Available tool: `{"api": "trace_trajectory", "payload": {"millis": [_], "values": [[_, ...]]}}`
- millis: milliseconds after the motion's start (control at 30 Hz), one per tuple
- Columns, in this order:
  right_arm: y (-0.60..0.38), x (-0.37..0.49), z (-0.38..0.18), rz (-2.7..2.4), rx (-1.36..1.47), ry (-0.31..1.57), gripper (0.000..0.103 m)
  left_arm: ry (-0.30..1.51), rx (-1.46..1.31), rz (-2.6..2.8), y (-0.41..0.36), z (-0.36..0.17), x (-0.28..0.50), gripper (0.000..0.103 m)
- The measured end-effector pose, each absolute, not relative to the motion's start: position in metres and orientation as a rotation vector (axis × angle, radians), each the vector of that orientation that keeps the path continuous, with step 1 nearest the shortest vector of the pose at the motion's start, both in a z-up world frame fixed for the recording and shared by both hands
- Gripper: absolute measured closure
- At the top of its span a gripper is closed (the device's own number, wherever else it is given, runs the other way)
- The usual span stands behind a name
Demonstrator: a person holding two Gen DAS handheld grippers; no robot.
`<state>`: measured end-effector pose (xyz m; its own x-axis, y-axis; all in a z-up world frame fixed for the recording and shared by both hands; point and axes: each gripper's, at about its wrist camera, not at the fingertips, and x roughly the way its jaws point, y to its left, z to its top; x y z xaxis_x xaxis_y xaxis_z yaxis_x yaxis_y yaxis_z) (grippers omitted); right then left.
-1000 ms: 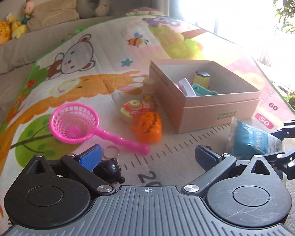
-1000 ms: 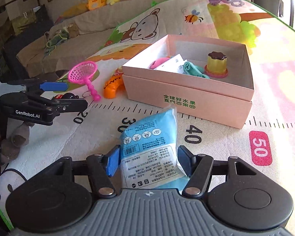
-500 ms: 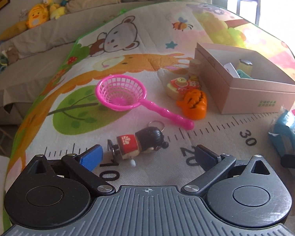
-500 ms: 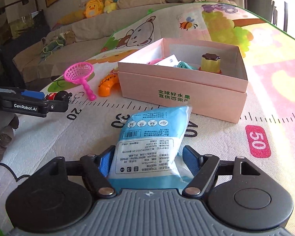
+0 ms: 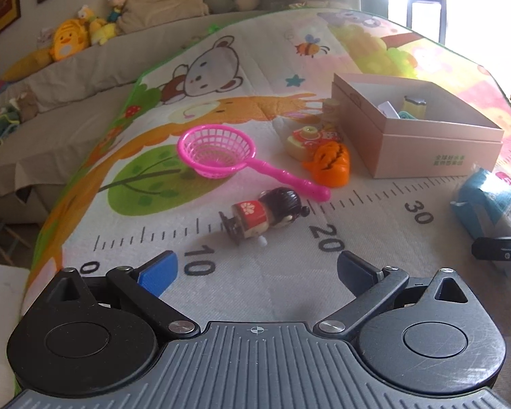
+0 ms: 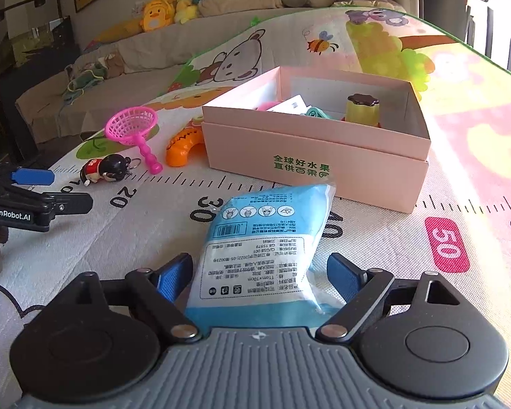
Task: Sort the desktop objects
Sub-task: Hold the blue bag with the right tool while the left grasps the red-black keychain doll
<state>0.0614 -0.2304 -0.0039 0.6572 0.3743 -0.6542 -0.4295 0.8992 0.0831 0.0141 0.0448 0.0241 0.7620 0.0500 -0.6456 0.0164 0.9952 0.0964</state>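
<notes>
Left tool (image 5: 255, 269) backed off doll (image 5: 265, 216), wide open, empty, right tool (image 6: 259, 272) spread around blue packet (image 6: 265, 248), seemingly loose

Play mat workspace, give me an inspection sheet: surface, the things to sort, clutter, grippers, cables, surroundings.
Surface: cartoon play mat with a printed ruler strip.
Job's things: pink box, open, holding a yellow cup toy and other small items; blue packet lying flat in front of it; doll keychain on its side; pink net scoop; orange toy beside the box.
Clutter: nothing seen.
Grippers: left hand-held gripper open, empty, short of the doll; right hand-held gripper open, fingers either side of the packet.
Cables: nothing seen.
Surroundings: sofa with plush toys, framed pictures, bright window.
</notes>
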Motion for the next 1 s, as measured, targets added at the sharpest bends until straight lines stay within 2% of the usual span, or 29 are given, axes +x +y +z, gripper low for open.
{"api": "trace_trajectory", "payload": {"millis": [267,533,767,833,867,933,967,1000], "values": [[-0.235,0.062,-0.004,0.441,-0.045,0.721,0.013,0.738,0.13,0.096,0.056,0.021,0.027,0.001],[-0.235,0.061,-0.004,0.422,-0.049,0.718,0.013,0.802,-0.012,-0.016,0.038,0.021,0.059,0.001],[-0.236,0.061,-0.004,0.405,-0.045,0.714,0.013,0.783,-0.031,-0.028,0.021,0.014,0.089,0.001],[-0.236,0.061,-0.004,0.4,-0.042,0.712,0.013,0.775,-0.022,-0.019,0.021,0.013,0.092,0.011],[-0.237,0.061,-0.004,0.399,-0.04,0.712,0.013,0.775,-0.012,-0.014,0.021,0.013,0.093,0.02],[-0.237,0.062,-0.004,0.398,-0.038,0.714,0.013,0.766,-0.005,-0.006,0.022,0.014,0.093,0.026],[-0.237,0.062,-0.004,0.398,-0.04,0.716,0.013,0.763,-0.002,-0.005,0.024,0.015,0.093,0.033],[-0.236,0.063,-0.004,0.399,-0.045,0.717,0.012,0.761,-0.001,-0.007,0.025,0.016,0.092,0.033]]}}
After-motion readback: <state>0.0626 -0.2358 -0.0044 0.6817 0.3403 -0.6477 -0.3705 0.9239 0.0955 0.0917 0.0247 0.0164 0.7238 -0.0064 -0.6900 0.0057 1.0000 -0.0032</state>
